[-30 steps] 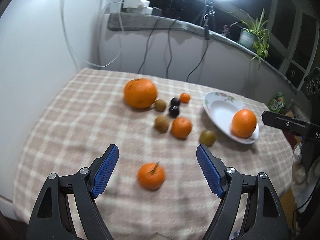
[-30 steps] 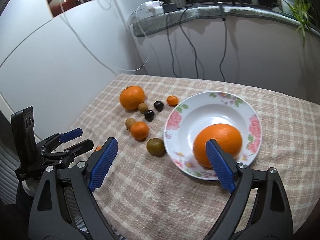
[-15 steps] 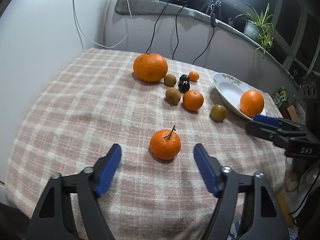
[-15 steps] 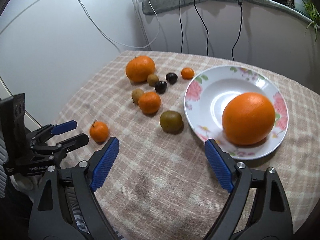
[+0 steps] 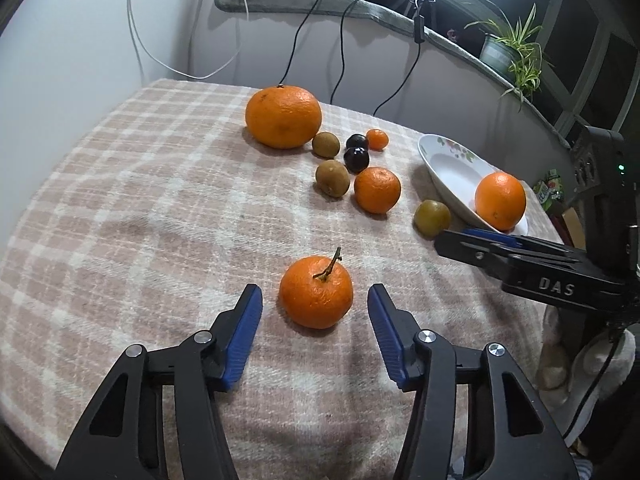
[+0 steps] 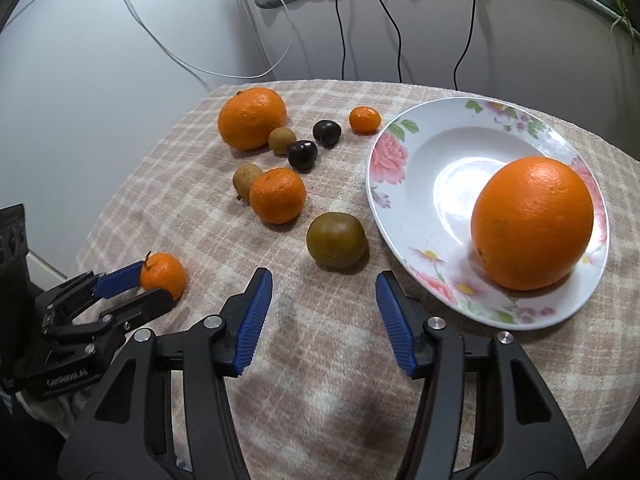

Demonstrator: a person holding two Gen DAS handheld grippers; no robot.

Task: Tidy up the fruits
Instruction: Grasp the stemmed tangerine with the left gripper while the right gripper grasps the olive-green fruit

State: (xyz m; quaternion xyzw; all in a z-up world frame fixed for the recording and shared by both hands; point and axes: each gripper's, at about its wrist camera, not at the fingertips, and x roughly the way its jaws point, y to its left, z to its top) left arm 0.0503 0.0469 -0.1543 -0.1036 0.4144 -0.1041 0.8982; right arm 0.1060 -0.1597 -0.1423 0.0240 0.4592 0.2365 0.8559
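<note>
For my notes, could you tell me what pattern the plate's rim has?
Pink flowers with green leaves on the white plate; clearest in the right wrist view.

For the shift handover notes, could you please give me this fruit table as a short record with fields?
surface: checked tablecloth
plate: floral plate holding one large orange
loose fruit: stemmed mandarin, greenish-brown fruit, more behind
left hand-held gripper: jaws just closing, either side of the stemmed mandarin, not pressing
right hand-held gripper: jaws just closing, nothing between them
</note>
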